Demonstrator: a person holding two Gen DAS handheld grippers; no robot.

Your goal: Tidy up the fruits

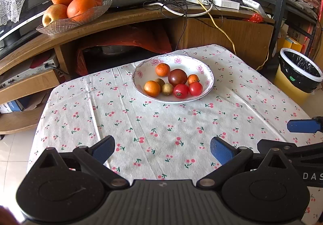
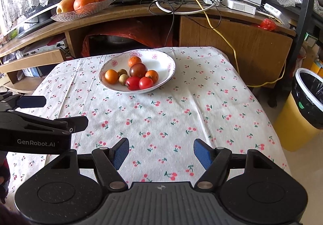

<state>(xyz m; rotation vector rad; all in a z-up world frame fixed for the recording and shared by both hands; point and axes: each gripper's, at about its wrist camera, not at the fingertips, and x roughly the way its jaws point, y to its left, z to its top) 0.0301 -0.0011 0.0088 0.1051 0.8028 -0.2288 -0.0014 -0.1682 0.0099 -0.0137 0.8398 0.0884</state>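
Both our tongs hover spread and empty above the near half of a table draped in a cherry-print cloth (image 1: pixel 161 124): the left gripper (image 1: pixel 162 151) with its blue pads wide apart, the right gripper (image 2: pixel 161 153) likewise. Toward the far side of the cloth sits a flowered white bowl (image 1: pixel 145 73) holding the fruit: three small oranges (image 1: pixel 162 69), a dark tomato (image 1: pixel 177 77), two red tomatoes (image 1: pixel 180 91) and two brownish longans (image 1: pixel 167 89). Behind, on a wooden shelf, we see a glass dish (image 1: pixel 60 25) of larger oranges and an apple.
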